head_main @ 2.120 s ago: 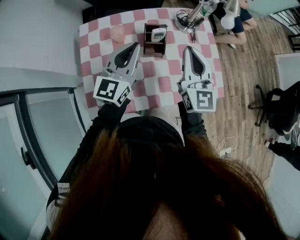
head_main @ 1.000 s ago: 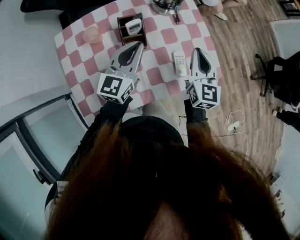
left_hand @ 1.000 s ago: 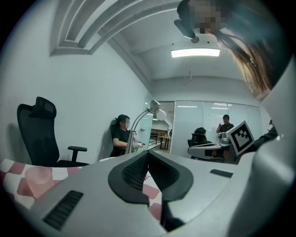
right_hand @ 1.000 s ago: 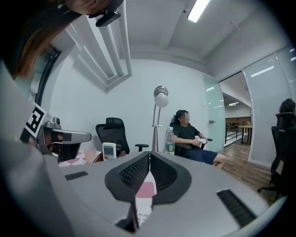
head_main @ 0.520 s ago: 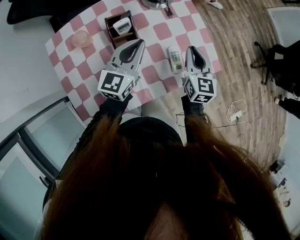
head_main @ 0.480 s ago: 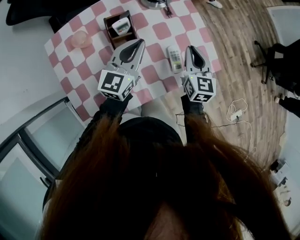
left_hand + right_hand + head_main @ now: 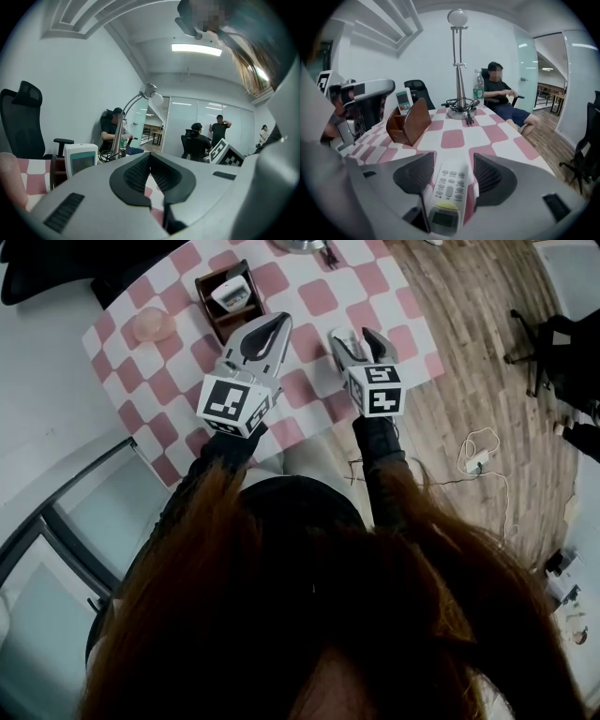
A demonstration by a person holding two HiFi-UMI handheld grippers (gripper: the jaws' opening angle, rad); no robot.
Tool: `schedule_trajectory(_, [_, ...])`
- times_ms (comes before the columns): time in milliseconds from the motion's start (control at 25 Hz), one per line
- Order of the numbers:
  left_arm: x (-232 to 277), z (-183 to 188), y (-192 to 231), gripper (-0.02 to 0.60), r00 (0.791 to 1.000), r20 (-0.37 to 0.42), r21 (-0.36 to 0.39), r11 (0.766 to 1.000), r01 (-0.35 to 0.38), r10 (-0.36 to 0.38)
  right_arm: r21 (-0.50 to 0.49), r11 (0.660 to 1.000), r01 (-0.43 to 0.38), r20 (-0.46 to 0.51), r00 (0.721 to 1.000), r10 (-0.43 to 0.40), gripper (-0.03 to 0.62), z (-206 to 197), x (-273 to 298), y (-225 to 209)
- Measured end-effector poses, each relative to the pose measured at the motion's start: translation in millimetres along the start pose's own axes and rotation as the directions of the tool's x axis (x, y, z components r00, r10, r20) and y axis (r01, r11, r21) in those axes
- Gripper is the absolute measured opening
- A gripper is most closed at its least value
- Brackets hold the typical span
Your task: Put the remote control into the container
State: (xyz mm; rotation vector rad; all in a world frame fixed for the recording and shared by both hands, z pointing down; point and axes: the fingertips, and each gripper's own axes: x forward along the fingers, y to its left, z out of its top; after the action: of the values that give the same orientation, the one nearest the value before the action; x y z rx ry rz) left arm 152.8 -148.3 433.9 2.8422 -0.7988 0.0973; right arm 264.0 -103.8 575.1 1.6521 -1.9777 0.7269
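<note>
Right gripper view: my right tongs, just opened wide, straddle the remote control. Left tongs closed, empty.

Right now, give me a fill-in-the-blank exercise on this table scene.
The remote control lies flat on the ___ tablecloth.
The brown container already holds another ___.
The left gripper is empty, its jaws ___.
In the head view, the pink cup stands ___ of the container.
Missing words: checkered; remote control; shut; left.
</note>
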Motion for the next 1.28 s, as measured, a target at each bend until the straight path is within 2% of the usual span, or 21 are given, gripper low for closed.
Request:
schedule_trajectory(120, [1, -1, -3, 0.009, 1.000, -0.009, 0.000, 1.000, 0.011, -0.011, 0.030, 0.999, -0.011, -0.089, 0.996, 0.014, 0.253, -11, 16, 3])
schedule_trajectory(400, [-1, 2, -1, 0.009, 1.000, 0.010, 0.006, 1.000, 0.005, -0.005, 0.042, 0.999, -0.004, -0.206, 0.979, 0.012, 0.253, -22, 43, 1])
schedule_trajectory(560, [-4, 6, 2, 0.009, 1.000, 0.020, 0.009, 1.000, -0.002, 0.002, 0.051, 0.999, 0.011, -0.216, 0.976, 0.000, 0.252, -27, 44, -2])
schedule_trajectory(720, [-8, 9, 9, 0.009, 0.999, 0.028, 0.008, 1.000, -0.022, 0.021, 0.023, 1.000, -0.005, -0.162, 0.987, 0.009, 0.252, -18, 38, 2])
schedule_trajectory(1000, [-29, 24, 29, 0.009, 0.993, 0.067, 0.015, 0.995, -0.095, 0.093, -0.012, 0.999, -0.044, 0.022, 0.999, 0.045, 0.252, 25, 2, 14])
schedule_trajectory(1160, [-51, 33, 43, 0.009, 0.985, 0.087, 0.021, 0.988, -0.153, 0.151, -0.035, 0.996, -0.085, 0.135, 0.987, 0.089, 0.252, 59, -17, 28])
schedule_trajectory(1280, [-72, 37, 54, 0.009, 0.974, 0.100, 0.018, 0.978, -0.206, 0.203, -0.061, 0.988, -0.141, 0.245, 0.957, 0.151, 0.252, 90, -31, 48])
